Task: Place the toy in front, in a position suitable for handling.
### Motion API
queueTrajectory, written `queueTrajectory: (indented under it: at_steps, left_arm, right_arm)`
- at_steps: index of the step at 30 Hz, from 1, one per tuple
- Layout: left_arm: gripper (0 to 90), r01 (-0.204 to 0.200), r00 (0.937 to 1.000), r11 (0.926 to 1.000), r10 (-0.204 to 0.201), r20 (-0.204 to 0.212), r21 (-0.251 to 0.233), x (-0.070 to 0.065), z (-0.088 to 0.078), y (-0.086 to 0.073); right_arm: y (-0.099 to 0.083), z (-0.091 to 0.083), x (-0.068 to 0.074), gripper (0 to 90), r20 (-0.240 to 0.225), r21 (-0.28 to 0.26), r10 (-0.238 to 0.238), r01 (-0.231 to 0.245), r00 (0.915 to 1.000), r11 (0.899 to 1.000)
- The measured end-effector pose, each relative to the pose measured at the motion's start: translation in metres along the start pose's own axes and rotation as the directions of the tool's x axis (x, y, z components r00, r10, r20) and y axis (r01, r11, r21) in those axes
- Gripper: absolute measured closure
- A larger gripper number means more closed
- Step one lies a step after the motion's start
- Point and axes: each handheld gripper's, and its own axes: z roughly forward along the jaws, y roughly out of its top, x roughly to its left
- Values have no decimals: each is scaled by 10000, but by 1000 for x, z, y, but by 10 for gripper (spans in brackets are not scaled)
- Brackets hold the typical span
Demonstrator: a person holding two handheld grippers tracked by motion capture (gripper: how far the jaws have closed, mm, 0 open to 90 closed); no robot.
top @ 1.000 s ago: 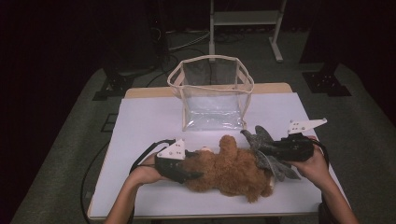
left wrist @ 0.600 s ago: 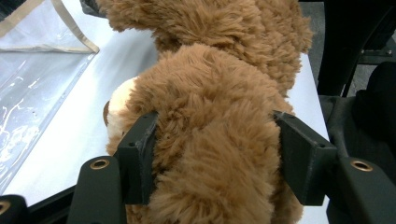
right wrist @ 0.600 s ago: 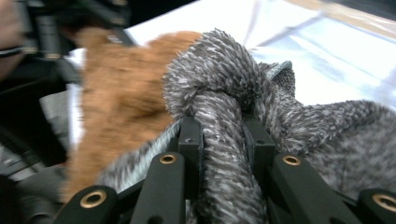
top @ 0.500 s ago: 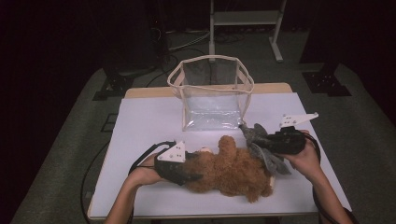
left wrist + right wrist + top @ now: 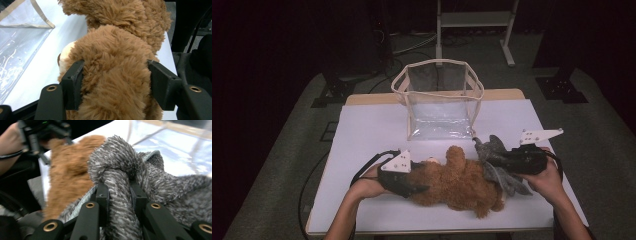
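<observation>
High view: clear bag (image 5: 439,107) upright, open-topped, holding nothing visible.

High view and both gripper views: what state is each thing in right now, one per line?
Brown plush bear: lying on its side on the table.
Grey plush toy: lying beside the bear, touching it.
Clear bag: upright, top open.
Left gripper: jaws astride the bear, have just been opening.
Right gripper: shut on a fold of the grey plush toy.
</observation>
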Motion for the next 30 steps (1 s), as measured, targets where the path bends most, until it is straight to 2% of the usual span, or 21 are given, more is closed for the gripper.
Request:
queueTrajectory:
  at_steps: [2,4,9,12,14,17,21,23,28,30]
  left_arm:
    - [351,-94,10000,9999,94,32,51,-1,0,0]
    - [354,-140,9999,9999,140,49,90,-1,-1,0]
    - [366,-288,9994,9995,285,173,154,-3,-2,1]
    - [368,-263,9994,9996,261,214,102,-3,-2,0]
    - [368,-191,9996,9998,191,190,39,-2,-2,-1]
    - [366,-126,9998,9999,125,124,51,-2,-2,-1]
    - [357,17,10000,10000,-16,41,-26,0,0,-1]
    - [353,94,9999,9999,-95,-37,-36,1,1,0]
    - [344,167,9998,9999,-168,-127,-43,2,2,0]
    - [340,151,9998,9999,-151,-142,-46,2,2,0]
  right_arm:
    - [3,6,8,730,-147,208,-317,320,9994,9993]
    - [8,11,9,730,-121,326,-465,469,9988,9984]
    - [17,16,-8,729,-30,456,-192,193,9998,9988]
    - [21,19,-25,730,135,585,125,-133,9998,9982]
    - [20,19,-35,730,414,646,321,-348,9986,9973]
    - [14,16,-41,731,433,465,593,-613,9973,9970]
    - [11,10,-26,733,370,145,352,-358,9987,9993]
    - [13,11,-16,732,118,156,155,-157,9998,9998]
    - [17,30,8,732,-509,463,-389,413,9979,9981]
    - [18,35,15,731,-769,433,-492,526,9958,9977]
